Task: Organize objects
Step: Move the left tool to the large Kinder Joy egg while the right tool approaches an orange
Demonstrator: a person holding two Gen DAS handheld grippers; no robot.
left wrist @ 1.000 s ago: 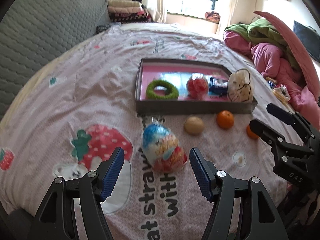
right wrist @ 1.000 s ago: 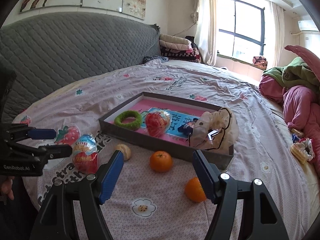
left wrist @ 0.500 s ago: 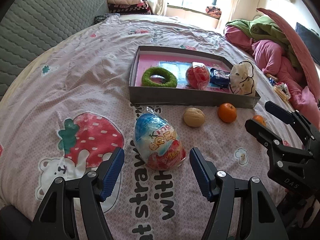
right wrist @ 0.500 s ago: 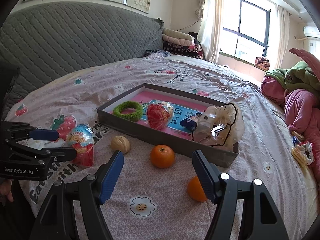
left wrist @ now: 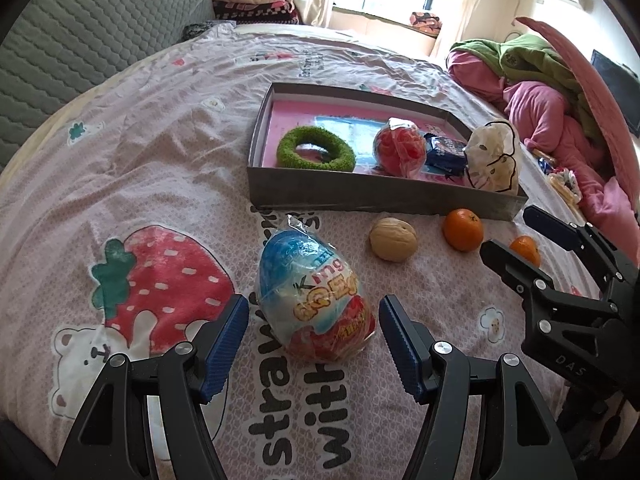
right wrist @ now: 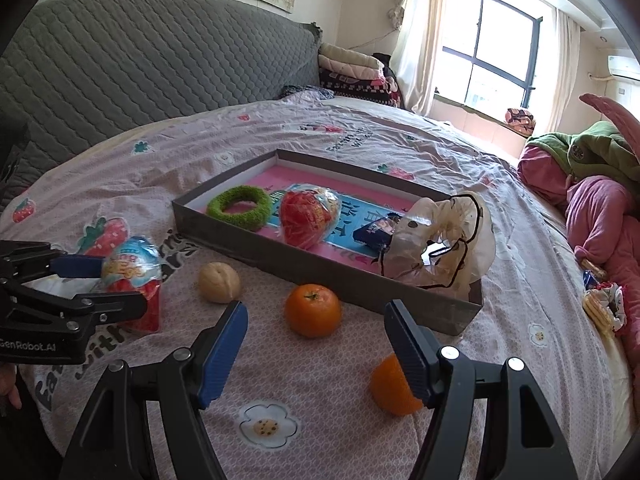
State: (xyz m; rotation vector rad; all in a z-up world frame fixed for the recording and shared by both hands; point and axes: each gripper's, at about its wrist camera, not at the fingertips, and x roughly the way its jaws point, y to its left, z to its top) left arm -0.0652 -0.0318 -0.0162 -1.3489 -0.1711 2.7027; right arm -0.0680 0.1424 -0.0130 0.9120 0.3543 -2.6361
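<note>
A wrapped blue and red toy egg lies on the bedspread, between the open fingers of my left gripper, which do not touch it. It also shows in the right wrist view. A walnut, one orange and a second orange lie in front of the grey tray. My right gripper is open and empty, just short of the first orange, with the second orange by its right finger.
The tray holds a green ring, a red wrapped egg, a blue packet and a crumpled plastic bag. Pink and green bedding is piled at the right. A grey headboard stands behind.
My left gripper has moved forward so that the toy egg now sits between its fingers. My right gripper has crept toward the oranges. Both stay open.
</note>
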